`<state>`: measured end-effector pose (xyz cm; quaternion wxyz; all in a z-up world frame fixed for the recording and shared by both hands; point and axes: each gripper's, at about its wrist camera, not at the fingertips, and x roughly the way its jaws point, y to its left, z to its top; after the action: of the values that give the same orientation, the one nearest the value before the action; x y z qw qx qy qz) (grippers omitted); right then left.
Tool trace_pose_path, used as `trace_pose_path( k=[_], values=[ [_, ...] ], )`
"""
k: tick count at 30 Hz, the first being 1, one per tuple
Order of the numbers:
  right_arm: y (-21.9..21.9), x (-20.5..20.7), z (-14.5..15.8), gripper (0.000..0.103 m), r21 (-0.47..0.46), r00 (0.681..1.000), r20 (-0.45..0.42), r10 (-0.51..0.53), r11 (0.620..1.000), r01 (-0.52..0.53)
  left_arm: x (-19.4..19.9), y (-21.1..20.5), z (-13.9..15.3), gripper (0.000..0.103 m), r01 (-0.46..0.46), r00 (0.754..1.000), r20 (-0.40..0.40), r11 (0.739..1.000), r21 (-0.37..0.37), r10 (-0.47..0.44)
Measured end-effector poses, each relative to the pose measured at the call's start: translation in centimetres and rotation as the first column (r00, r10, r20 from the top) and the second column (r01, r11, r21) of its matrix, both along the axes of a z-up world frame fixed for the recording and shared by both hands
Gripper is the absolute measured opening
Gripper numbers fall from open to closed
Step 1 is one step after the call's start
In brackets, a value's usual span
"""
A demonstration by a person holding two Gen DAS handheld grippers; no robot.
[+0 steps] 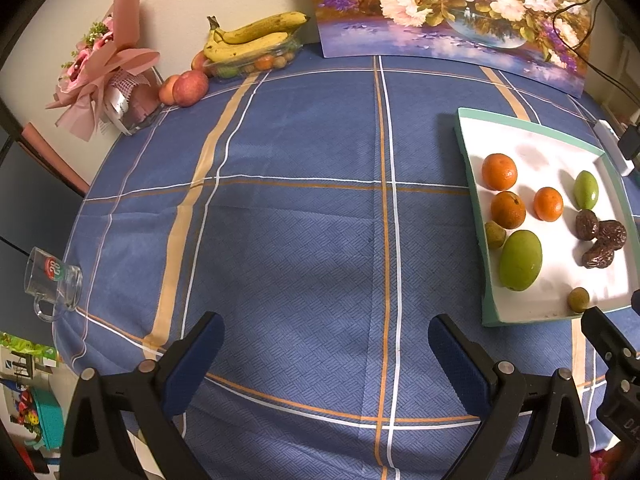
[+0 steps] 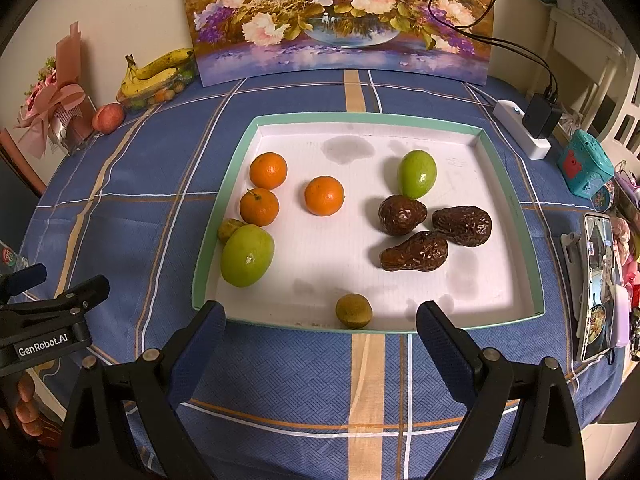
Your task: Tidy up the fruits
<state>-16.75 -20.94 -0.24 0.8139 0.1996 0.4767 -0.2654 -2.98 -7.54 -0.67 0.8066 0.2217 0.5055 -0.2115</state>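
Note:
A white tray with a teal rim (image 2: 400, 118) holds the fruit: three oranges (image 2: 324, 195), a large green fruit (image 2: 247, 256) at its left wall, a smaller green fruit (image 2: 417, 173), three brown wrinkled dates (image 2: 414, 252), and two small olive-brown fruits (image 2: 353, 311). My right gripper (image 2: 320, 332) is open and empty, just in front of the tray's near rim. My left gripper (image 1: 326, 340) is open and empty over bare tablecloth, with the tray (image 1: 472, 184) to its right. The left gripper also shows at the left edge of the right wrist view (image 2: 44, 312).
At the table's back left stand a clear dish of bananas (image 1: 252, 38), apples (image 1: 190, 88) and a pink bouquet (image 1: 108, 68). A flower painting (image 2: 340, 20) leans on the wall. A glass mug (image 1: 54, 282) sits at the left edge. A power strip (image 2: 520, 128), teal box (image 2: 584, 164) and phone (image 2: 598, 284) lie right.

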Motion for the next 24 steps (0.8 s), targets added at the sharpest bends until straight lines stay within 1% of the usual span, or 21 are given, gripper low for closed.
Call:
trace_pose_path(
  k=[17,24],
  values=[
    [-0.01,0.05,-0.22,0.097,0.0,1.0,-0.014,0.005,1.0,-0.005,0.11,0.1,-0.04,0.103,-0.002,1.0,-0.002,1.0,0.001,0.002],
    [-0.16,-0.09,-0.27,0.097,-0.001,1.0,-0.021,-0.008,1.0,0.008,0.1,0.14,-0.06,0.103,-0.002,1.0,-0.003,1.0,0.001,0.002]
  ],
)
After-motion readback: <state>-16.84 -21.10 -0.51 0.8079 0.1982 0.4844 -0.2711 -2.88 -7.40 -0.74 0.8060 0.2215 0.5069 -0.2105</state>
